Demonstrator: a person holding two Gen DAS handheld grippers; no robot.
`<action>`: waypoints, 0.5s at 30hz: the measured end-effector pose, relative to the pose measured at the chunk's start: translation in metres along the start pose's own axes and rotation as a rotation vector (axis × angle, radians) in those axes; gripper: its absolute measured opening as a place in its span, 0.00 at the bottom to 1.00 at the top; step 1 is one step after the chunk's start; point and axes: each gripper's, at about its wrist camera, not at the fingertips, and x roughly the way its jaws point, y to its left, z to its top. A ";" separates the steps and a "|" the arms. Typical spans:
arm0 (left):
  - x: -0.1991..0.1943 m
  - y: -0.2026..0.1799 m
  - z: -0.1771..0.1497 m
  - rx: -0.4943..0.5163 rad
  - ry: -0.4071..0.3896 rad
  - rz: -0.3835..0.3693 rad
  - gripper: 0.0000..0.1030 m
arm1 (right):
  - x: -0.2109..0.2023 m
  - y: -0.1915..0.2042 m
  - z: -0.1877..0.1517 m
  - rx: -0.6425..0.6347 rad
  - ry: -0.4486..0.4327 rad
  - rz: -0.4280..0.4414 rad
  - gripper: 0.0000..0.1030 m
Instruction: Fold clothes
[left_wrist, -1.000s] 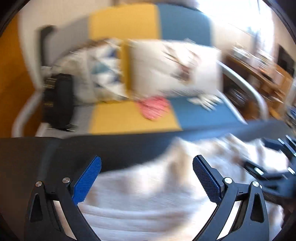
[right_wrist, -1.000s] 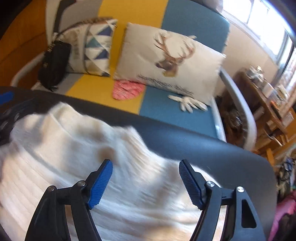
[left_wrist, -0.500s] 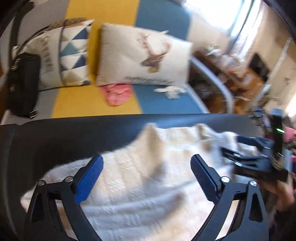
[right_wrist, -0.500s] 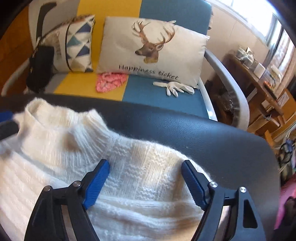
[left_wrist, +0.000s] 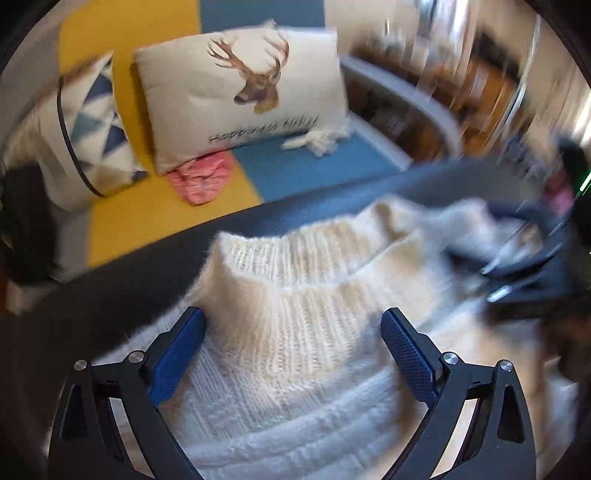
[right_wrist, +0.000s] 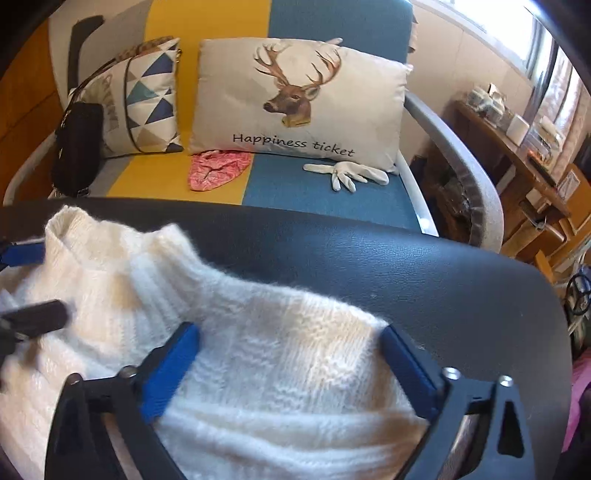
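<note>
1. White knit sweater lies flat on a dark padded surface, ribbed collar at the far edge, body running toward the near side. Long axis: near-far.
2. Left gripper pitched steeply down over the collar. Jaws released, pads wide on either side of the collar base; whether they touch the knit I cannot tell. Nothing pinched.
3. Right gripper same downward pitch, over the shoulder just right of the collar. Jaws opening; knit lies between the blue pads, no grip on it.
4. Each hand is nearer its own shoulder; the left is nearer the collar.
5. Judgement: the next grasp depends on the shoulder edges lying outward, left and right, from each hand.
6. Beyond: sofa with a deer cushion.
</note>
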 end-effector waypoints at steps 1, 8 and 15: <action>-0.001 -0.002 0.002 0.003 0.003 0.027 0.95 | -0.003 -0.002 0.000 0.005 -0.001 -0.012 0.96; -0.046 0.039 -0.015 -0.228 -0.106 0.071 0.95 | -0.031 -0.013 -0.014 0.014 -0.011 -0.012 0.79; -0.052 0.058 -0.028 -0.308 -0.057 0.136 0.96 | -0.020 -0.030 -0.026 0.064 0.024 0.049 0.77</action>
